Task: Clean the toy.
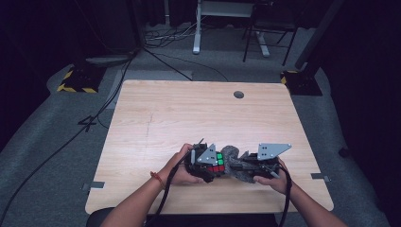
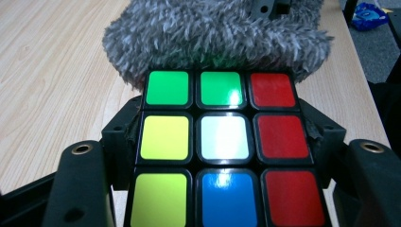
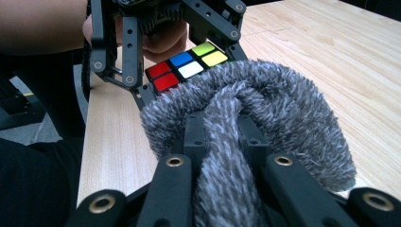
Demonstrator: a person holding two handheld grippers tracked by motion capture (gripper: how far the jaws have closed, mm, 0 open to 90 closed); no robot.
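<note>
Near the front edge of the wooden table [image 1: 156,109] the two grippers meet almost nose to nose. The left gripper [image 1: 208,163] is clamped on a Rubik's cube [image 2: 220,142], jaws pressing its two sides, cube lifted just off the tabletop in front of the person. Look at that upper face in the left gripper view: green, green, red along the far row; yellow, white, red through the middle; lime-yellow, blue, red nearest the camera. A full red column on one side, the rest scrambled, black edging between glossy stickers, a glint of light on the green and white squares.

The right gripper [image 1: 246,165] is pinched tight on a grey fuzzy cloth [image 3: 265,109], a shaggy, mottled grey-and-white thing, bunched into a thick fold between the jaws and bulging out past them. That cloth is pressed right up against the far side of the cube, draping over its edge and hiding whatever colours lie beneath.

Around them: a round cable hole [image 1: 239,94] at the far side of the table, well apart from the action. Beyond the table, cables [image 1: 165,40] on grey floor, a white desk leg [image 1: 196,26], and a yellow-and-black striped base [image 1: 75,80] at the far left
</note>
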